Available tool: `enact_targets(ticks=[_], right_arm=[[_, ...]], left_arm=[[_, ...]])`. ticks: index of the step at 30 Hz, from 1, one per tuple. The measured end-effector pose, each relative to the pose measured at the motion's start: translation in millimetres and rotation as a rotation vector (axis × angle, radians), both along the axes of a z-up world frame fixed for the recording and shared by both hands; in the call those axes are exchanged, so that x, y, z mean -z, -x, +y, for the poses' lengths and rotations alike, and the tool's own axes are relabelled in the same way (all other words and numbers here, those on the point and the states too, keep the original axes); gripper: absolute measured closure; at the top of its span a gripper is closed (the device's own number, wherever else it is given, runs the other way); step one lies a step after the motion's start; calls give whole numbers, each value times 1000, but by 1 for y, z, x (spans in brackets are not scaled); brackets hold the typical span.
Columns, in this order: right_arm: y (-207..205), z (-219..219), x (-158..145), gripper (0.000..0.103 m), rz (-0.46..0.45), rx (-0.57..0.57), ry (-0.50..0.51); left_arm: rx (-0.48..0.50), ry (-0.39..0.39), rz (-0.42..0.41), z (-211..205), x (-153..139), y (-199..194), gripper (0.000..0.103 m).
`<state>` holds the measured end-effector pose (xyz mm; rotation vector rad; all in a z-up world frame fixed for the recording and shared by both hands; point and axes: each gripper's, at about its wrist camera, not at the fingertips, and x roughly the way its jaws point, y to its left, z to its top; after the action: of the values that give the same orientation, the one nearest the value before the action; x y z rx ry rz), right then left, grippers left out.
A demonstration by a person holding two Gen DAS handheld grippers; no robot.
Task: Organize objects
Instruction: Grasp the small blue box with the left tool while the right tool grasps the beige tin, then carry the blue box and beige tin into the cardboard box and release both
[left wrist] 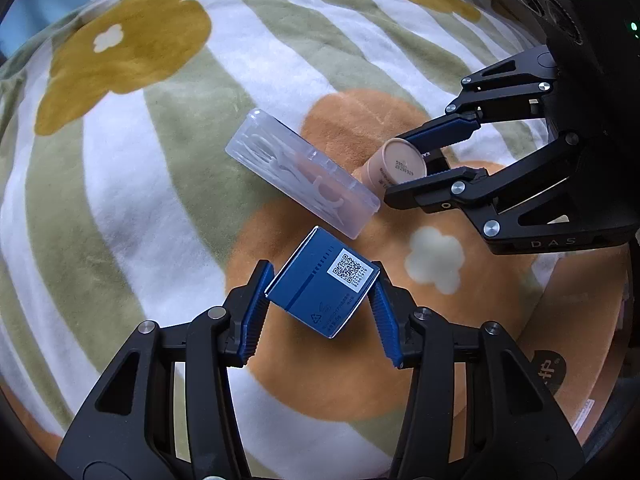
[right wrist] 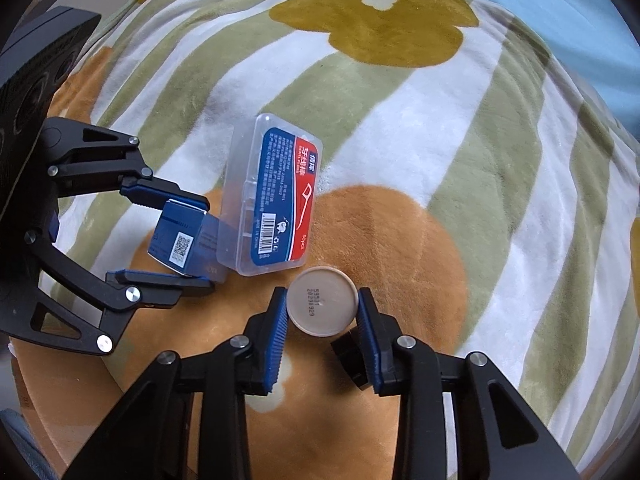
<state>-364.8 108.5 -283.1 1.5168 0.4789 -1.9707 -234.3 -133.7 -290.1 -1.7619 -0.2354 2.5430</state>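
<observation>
Soft furnishing and edge items only.
A plush blanket [left wrist: 168,184] with green and white stripes covers the whole surface; it carries mustard-yellow flower shapes [left wrist: 128,48] at the far side and orange ones [right wrist: 400,248] near the middle, each with a small cream flower centre [left wrist: 434,260]. A light blue surface [right wrist: 560,4] shows beyond its far edge. A brown cardboard piece [left wrist: 576,360] with a dark round mark lies at the near right.

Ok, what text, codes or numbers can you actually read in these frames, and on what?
"DAS": right gripper body.
"59501" over "20290929", roughly: end of the beige tube.
"50pcs", "MADE IN CHINA": clear floss pick box label; its Chinese print and barcode digits are too small.
QR code, recycling mark: blue box; its print is unreadable.
</observation>
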Motion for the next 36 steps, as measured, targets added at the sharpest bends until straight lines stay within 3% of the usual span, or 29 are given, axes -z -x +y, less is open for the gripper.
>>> enact_targets(ticks=[12,23,29,36], right_arm=[[-37,11,-50,72,14,64,44],[-97,23,-133,72,37,151,116],[-140,36,-158,72,41,132,134],[-190,52,-165,72,20,88,137]], left_arm=[[-49,25,32,14,-72,-49,59],[-112,53,81,47,-154,-113,59],[-161,52,91,73,-171,-146,59],[-223,42,85,114,-167,-180,59]])
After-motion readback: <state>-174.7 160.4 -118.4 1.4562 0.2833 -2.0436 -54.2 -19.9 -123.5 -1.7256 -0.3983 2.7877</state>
